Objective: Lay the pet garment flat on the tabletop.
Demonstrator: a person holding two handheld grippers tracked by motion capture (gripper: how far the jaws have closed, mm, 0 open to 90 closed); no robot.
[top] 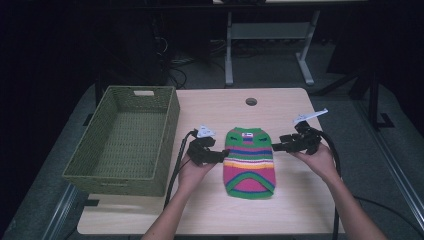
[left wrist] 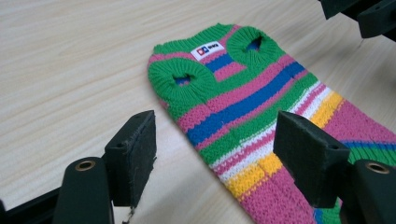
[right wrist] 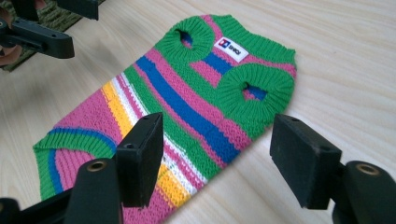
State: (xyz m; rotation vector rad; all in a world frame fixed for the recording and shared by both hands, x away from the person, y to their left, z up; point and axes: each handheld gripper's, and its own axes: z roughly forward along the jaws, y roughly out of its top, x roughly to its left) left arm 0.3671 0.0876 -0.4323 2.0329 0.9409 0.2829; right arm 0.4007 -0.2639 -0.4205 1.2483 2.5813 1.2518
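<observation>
A small knitted sweater [top: 249,162] with green, pink, blue, yellow and white stripes lies flat on the wooden table [top: 285,210], neck end away from the person. Its white label and two green armholes show in the left gripper view [left wrist: 243,102] and the right gripper view [right wrist: 187,102]. My left gripper [top: 222,156] is at the sweater's left edge, jaws open over that edge [left wrist: 217,140], pads off the knit. At the right edge my right gripper [top: 277,146] is open too, its jaws straddling the side below an armhole [right wrist: 219,144] without pressing on it.
A green woven basket [top: 170,120] stands empty on the table's left side, close to the left hand. A round cable hole [top: 251,101] sits near the far edge. Black cables trail from both grippers toward the person.
</observation>
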